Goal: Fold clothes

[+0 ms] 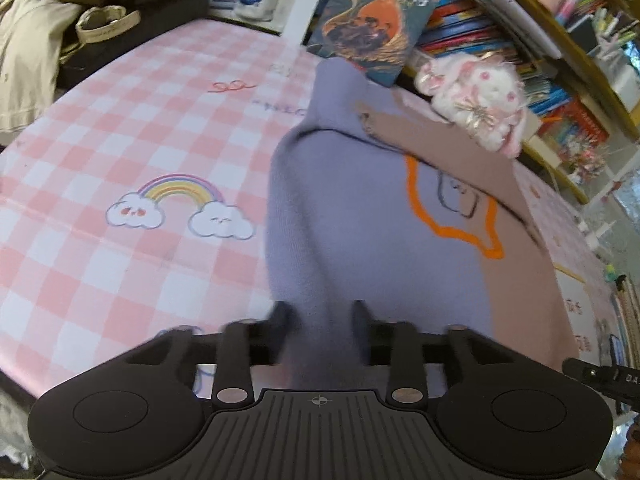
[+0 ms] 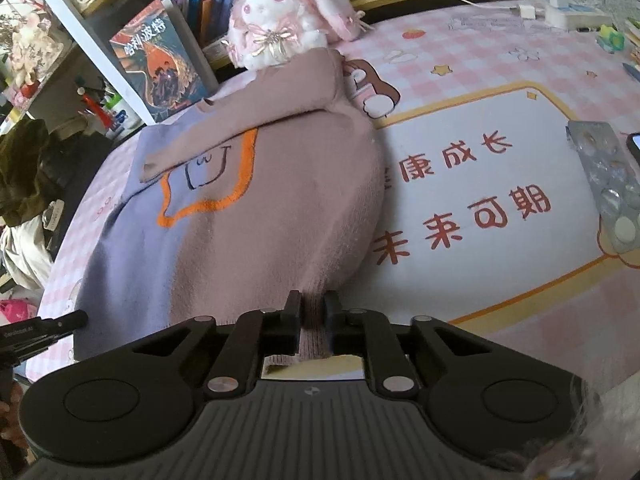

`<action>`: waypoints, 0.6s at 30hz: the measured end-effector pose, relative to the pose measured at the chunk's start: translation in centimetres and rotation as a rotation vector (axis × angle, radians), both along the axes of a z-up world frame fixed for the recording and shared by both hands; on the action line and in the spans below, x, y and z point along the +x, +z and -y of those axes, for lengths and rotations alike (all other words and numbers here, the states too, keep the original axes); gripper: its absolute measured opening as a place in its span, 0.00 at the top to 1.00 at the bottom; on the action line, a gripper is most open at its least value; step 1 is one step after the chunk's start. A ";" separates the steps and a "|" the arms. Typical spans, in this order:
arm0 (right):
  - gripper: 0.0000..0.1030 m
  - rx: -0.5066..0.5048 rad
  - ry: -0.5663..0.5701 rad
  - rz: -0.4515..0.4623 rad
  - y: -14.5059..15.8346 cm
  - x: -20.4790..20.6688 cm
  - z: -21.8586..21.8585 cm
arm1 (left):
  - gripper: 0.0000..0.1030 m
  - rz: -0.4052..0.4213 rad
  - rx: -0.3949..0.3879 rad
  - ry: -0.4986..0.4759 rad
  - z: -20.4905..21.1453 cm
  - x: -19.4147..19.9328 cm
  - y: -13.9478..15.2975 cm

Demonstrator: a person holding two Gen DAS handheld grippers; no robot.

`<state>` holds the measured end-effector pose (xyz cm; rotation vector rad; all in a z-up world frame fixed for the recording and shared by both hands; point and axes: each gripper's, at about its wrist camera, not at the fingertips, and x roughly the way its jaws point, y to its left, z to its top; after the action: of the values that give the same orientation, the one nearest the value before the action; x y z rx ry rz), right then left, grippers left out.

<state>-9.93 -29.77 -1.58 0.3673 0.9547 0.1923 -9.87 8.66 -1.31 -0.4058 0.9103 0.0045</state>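
Sweater [image 2: 256, 216] running lengthwise up toward top of frame. Right gripper [image 2: 312, 312] pinched narrow on near hem; left gripper [image 1: 322, 320] half-wide, hem between, grip unclear.

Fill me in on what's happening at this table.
A person is folding a two-tone sweater, purple on one side and mauve on the other, on a pink checked tablecloth. Both claws are at its near hem: the right claw pinches the mauve edge, while the left claw stands wider around a bunch of the purple edge. One mauve sleeve already lies folded across the chest. A plush rabbit sits just beyond the collar.
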 end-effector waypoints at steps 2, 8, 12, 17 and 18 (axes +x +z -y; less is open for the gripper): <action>0.76 -0.009 -0.011 -0.016 -0.3 0.1 0.1 | 0.50 -0.015 0.022 0.022 -0.2 -0.1 -0.1; 0.74 -0.009 -0.024 -0.046 -1.0 0.4 0.4 | 0.54 -0.002 -0.029 0.017 -0.4 0.0 -0.4; 0.73 0.002 -0.020 -0.046 -1.1 1.0 0.2 | 0.55 0.000 -0.061 0.028 -0.5 0.3 -0.5; 0.87 -0.009 0.006 -0.050 -1.1 1.7 -0.4 | 0.77 -0.013 -0.080 0.048 -0.9 0.2 -0.7; 0.89 -0.014 0.017 -0.055 -1.2 1.8 -0.5 | 0.87 -0.022 -0.093 0.044 -1.0 0.2 -0.8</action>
<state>-8.15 -29.28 -2.76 0.3530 1.0132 0.1921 -9.72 9.61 -2.14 -0.5134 0.9250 0.0064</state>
